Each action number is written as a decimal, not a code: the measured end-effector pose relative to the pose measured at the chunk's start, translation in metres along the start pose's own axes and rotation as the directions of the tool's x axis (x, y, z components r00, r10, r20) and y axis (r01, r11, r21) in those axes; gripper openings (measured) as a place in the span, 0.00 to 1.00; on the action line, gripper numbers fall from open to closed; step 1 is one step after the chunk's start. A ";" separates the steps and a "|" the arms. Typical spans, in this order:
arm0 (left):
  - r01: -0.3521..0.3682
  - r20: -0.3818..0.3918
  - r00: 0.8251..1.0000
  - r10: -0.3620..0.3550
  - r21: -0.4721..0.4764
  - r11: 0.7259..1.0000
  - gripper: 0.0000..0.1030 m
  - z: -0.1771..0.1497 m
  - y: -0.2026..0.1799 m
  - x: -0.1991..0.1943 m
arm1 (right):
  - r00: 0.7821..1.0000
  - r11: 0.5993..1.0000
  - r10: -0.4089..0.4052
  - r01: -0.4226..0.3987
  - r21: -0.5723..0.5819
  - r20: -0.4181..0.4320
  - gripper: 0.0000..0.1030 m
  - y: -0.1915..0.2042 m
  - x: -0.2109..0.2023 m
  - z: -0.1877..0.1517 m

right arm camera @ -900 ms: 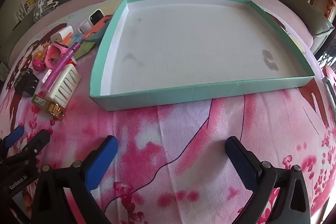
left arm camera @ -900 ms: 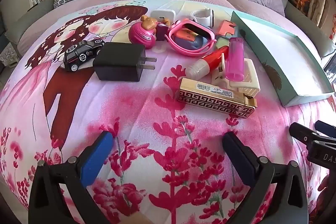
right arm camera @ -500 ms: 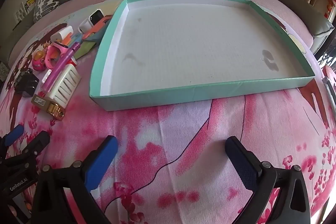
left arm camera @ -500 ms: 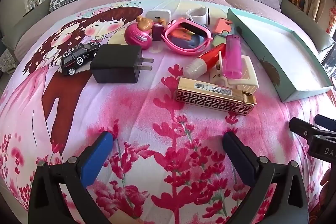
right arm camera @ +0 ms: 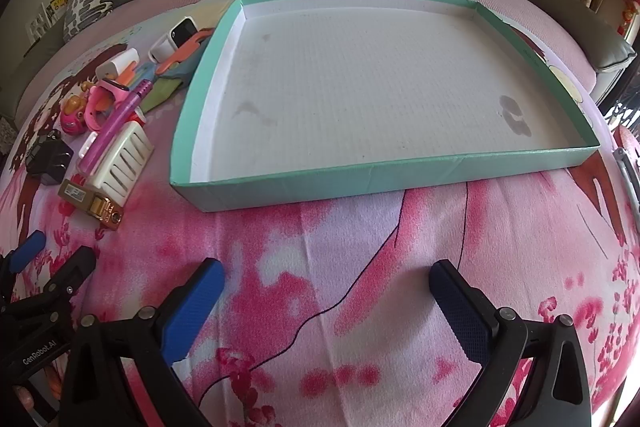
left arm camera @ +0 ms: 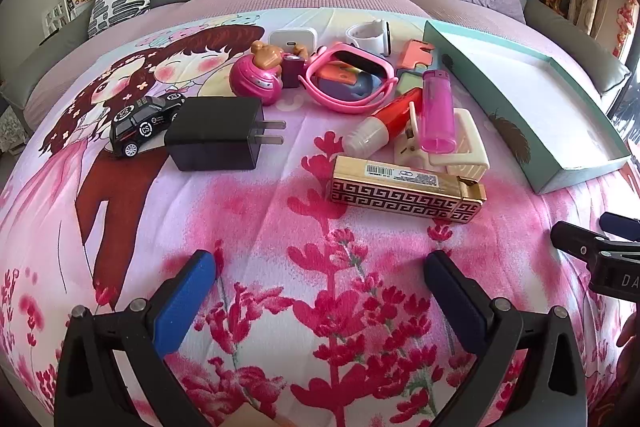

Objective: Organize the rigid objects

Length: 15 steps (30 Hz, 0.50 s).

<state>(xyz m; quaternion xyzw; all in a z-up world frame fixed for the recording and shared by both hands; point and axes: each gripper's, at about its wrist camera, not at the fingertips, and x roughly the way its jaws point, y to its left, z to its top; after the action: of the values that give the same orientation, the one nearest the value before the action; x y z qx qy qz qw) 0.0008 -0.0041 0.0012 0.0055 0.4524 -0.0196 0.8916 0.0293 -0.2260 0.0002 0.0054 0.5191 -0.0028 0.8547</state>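
So everything's laid out on a bed with a pink floral cartoon blanket [left arm camera: 248, 227]. Going left to right in the left wrist view: a black toy car [left arm camera: 146, 121] sits touching the corner of a black plug adapter [left arm camera: 216, 133], prongs pointing right. Behind those is a round pink doll toy [left arm camera: 256, 79], then a pink kids' watch [left arm camera: 352, 83] looped around some smaller bits I can't make out, with a white charger cube [left arm camera: 292, 37] and a white watch [left arm camera: 370, 33] at the far edge of the pile. Next is a red and white tube [left arm camera: 384, 125], a pink lighter [left arm camera: 438, 111] lying on top of a cream hair claw clip [left arm camera: 464, 147], and a gold patterned lighter [left arm camera: 404, 189] nearest the camera, touching the clip. Right of all that is the teal tray [left arm camera: 492, 107], its near left corner close to the clip.

The left gripper [left arm camera: 320, 267] hangs over bare blanket in front of the pile, fingers spread wide, nothing between them. Plenty of open blanket between it and the gold lighter.

In the right wrist view the tray's [right arm camera: 360, 179] white inside has nothing in it, just a few stains. The right gripper [right arm camera: 326, 277] is over open blanket short of the tray's near wall, fingers also wide apart and holding nothing.
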 end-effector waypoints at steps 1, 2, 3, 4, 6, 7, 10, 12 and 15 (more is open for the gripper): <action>-0.001 0.001 1.000 0.001 0.001 1.000 1.00 0.000 0.000 0.000 | 1.000 1.000 0.000 0.000 0.000 0.000 1.00 0.000 0.000 0.000; -0.001 0.002 1.000 0.001 0.003 1.000 1.00 0.000 0.000 0.000 | 1.000 1.000 0.000 0.000 0.000 0.000 1.00 0.000 0.000 0.000; 0.002 0.003 1.000 -0.002 0.004 1.000 1.00 0.000 0.000 0.000 | 1.000 1.000 0.000 0.000 0.000 0.000 1.00 0.000 0.000 0.000; 0.004 0.002 1.000 -0.004 0.006 1.000 1.00 0.002 0.000 0.002 | 1.000 1.000 0.000 0.000 0.000 0.000 1.00 0.000 0.000 0.000; 0.009 0.004 1.000 -0.009 0.005 1.000 1.00 0.002 0.000 0.002 | 1.000 1.000 0.000 0.000 0.000 0.000 1.00 0.000 0.000 0.000; 0.009 0.005 1.000 -0.009 0.005 1.000 1.00 0.002 0.000 0.002 | 1.000 1.000 0.000 0.000 0.000 0.000 1.00 0.000 0.000 0.000; 0.012 0.007 1.000 -0.012 0.002 1.000 1.00 0.003 0.001 0.003 | 1.000 1.000 -0.001 0.001 -0.001 0.000 1.00 0.000 0.000 0.000; 0.013 0.007 1.000 -0.013 0.002 1.000 1.00 0.003 0.001 0.004 | 1.000 1.000 -0.001 0.001 -0.001 0.000 1.00 0.000 0.000 0.000; 0.012 0.006 1.000 -0.012 0.004 1.000 1.00 0.003 0.002 0.004 | 1.000 1.000 -0.001 0.001 -0.001 0.001 1.00 0.000 0.000 0.000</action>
<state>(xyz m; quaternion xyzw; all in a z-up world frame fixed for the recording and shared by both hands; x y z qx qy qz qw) 0.0055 -0.0027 -0.0008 0.0043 0.4496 -0.0258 0.8928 0.0292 -0.2259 0.0002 0.0048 0.5189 -0.0032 0.8548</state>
